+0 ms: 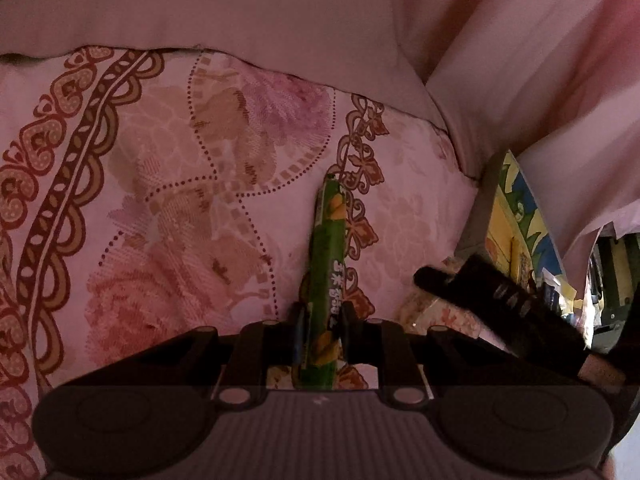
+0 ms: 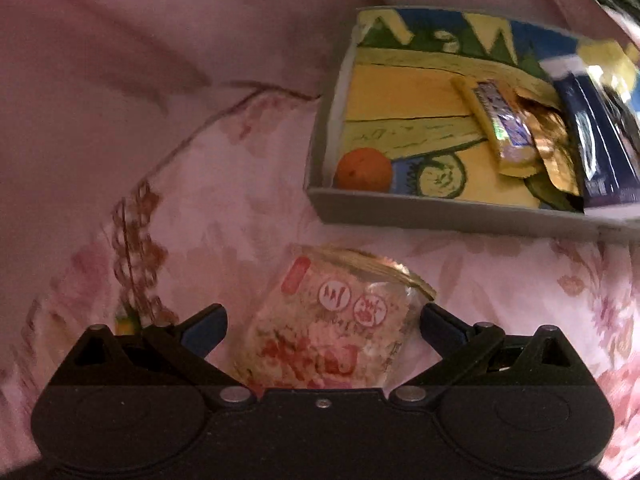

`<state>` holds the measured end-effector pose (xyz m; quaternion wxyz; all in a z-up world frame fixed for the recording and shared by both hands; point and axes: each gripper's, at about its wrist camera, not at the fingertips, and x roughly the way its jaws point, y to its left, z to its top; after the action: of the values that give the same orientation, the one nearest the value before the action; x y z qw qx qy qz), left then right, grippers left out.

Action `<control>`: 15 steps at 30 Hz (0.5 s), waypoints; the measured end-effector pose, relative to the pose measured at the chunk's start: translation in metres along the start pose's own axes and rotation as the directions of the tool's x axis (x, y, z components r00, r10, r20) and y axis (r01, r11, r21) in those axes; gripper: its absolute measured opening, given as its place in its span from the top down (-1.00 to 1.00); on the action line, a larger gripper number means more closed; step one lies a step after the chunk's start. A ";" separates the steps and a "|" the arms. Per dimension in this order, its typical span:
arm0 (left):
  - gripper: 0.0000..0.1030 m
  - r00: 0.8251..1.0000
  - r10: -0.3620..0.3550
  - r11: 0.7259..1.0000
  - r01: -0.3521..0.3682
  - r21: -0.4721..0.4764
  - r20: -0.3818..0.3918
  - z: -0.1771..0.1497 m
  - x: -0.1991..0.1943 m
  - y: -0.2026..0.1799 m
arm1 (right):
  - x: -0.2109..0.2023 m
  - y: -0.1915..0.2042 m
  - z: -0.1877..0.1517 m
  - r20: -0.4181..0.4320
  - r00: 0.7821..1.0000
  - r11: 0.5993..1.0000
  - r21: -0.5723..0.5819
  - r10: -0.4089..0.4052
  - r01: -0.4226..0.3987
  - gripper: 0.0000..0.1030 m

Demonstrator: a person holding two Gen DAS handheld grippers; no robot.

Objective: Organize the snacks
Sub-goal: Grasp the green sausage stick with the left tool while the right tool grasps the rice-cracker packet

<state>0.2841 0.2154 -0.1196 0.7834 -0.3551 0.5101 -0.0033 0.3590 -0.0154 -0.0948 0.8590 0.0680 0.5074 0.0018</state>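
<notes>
Pink floral bedspread (image 1: 168, 184) with brown scrollwork bands, plain pink cloth (image 1: 248, 8) bunched beyond it; dim, reddish light.

Left gripper (image 1: 323, 320): jaws drawn narrow, pinching a long green stick-shaped snack wrapper (image 1: 328, 264) with yellow corn print. Its long axis runs straight ahead from the jaws, far tip pointing away toward the plain cloth, near end tucked back under the gripper body. Whether the stick rests on the spread or is lifted clear, cannot tell.

Off to that gripper's right, the black finger of the right gripper (image 1: 480, 292) reaches in.

Right gripper (image 2: 323, 328): jaws spread wide, blue-padded fingertips (image 2: 204, 328) standing either side of a clear square packet with red printing (image 2: 332, 328), not pressing it. Packet lies flat on the spread.

Ahead and right of it, a shallow grey cardboard box with a painted yellow-and-blue lining (image 2: 400, 204). Inside: a small orange fruit (image 2: 363, 170) in the near left corner, a silver-and-yellow bar wrapper (image 2: 500, 124), gold foil (image 2: 556, 148), a dark blue packet (image 2: 600, 148).
</notes>
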 end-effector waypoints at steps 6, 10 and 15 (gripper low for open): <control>0.62 0.999 0.038 0.996 -0.039 0.074 0.014 -0.006 -0.001 -0.012 | -0.017 -0.019 -0.030 0.050 0.997 0.986 -0.160 0.058 -0.049 -0.61; 0.62 0.999 0.054 0.988 -0.054 0.148 0.003 -0.017 0.002 -0.026 | -0.032 -0.043 -0.048 0.041 0.990 0.969 -0.216 0.135 -0.123 -0.50; 0.62 0.998 0.063 0.970 -0.054 0.236 -0.029 -0.039 0.004 -0.046 | -0.055 -0.068 -0.081 0.046 0.984 0.939 -0.312 0.171 -0.149 -0.49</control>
<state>0.2712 0.1581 -0.1060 0.8103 -0.2447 0.5304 -0.0471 0.2572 -0.0772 -0.0929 0.8740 -0.0252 0.4622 0.1480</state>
